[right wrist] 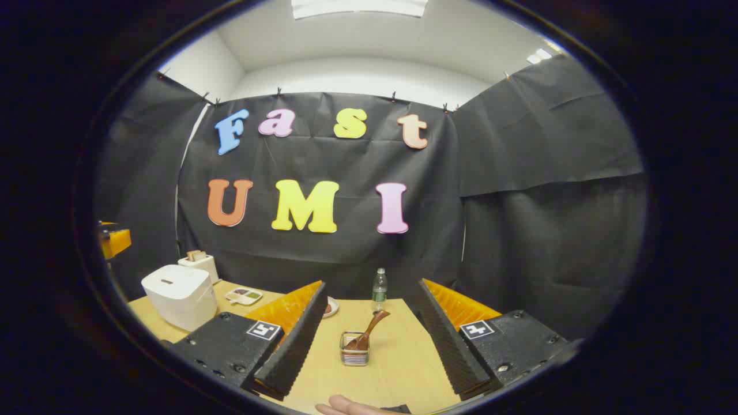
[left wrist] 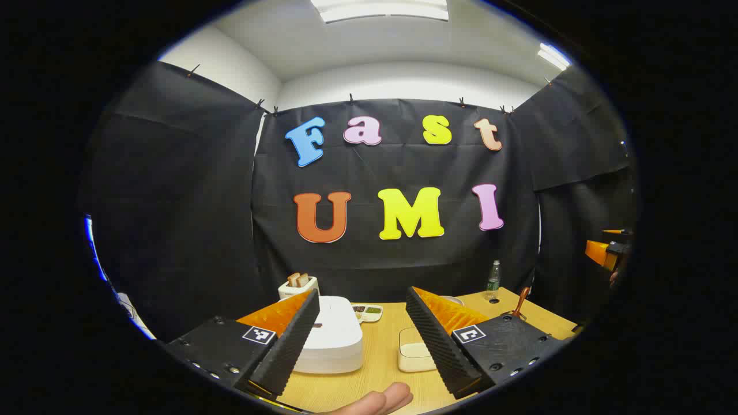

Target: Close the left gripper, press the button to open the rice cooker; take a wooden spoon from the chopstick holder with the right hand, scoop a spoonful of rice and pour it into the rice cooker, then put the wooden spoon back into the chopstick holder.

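While both pairs of fingers stand wide apart and empty, nothing is yet engaged. Left gripper (left wrist: 362, 340): hovering above the table (left wrist: 380, 369), aimed between the closed white rice cooker (left wrist: 331, 340) and the rice container (left wrist: 414, 356). Right gripper (right wrist: 368, 337): facing the chopstick holder (right wrist: 354, 349), wooden spoon (right wrist: 366, 333) leaning inside. Risk: pressing the lid button with open fingers could slip off; a grab low on the tilted spoon may tip the holder.

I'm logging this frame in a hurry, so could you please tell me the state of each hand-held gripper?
Left hand-held gripper: open, holding nothing.
Right hand-held gripper: open, holding nothing.
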The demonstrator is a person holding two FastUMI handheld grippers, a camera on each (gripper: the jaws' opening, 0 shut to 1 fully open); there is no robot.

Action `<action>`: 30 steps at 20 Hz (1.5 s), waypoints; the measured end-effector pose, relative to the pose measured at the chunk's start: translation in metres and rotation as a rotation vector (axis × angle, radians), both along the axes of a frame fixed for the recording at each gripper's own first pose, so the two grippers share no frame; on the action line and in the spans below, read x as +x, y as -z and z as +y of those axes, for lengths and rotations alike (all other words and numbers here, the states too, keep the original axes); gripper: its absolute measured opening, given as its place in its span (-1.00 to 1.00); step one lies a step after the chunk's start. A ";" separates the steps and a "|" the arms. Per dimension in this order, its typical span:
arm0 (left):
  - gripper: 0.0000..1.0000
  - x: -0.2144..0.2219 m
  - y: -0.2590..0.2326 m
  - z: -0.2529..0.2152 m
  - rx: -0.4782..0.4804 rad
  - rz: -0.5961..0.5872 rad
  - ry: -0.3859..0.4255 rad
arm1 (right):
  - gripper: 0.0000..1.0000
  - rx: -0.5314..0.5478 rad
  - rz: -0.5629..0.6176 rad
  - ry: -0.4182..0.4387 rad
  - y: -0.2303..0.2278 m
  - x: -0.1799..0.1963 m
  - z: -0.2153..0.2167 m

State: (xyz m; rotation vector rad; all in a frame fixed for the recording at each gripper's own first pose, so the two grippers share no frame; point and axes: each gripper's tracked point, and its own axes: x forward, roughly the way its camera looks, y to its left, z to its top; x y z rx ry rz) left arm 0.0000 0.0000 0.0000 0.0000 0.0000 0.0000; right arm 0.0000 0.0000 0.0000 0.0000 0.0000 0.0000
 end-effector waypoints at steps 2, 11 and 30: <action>0.91 -0.001 -0.001 -0.001 0.001 -0.005 0.007 | 0.95 0.000 0.003 -0.001 0.002 0.000 0.000; 0.92 -0.009 -0.005 0.003 -0.012 -0.012 0.011 | 0.93 -0.013 -0.001 0.004 0.001 -0.003 0.004; -0.24 0.029 0.022 0.028 -0.005 0.068 0.014 | 0.95 0.001 -0.009 0.008 0.025 0.006 0.005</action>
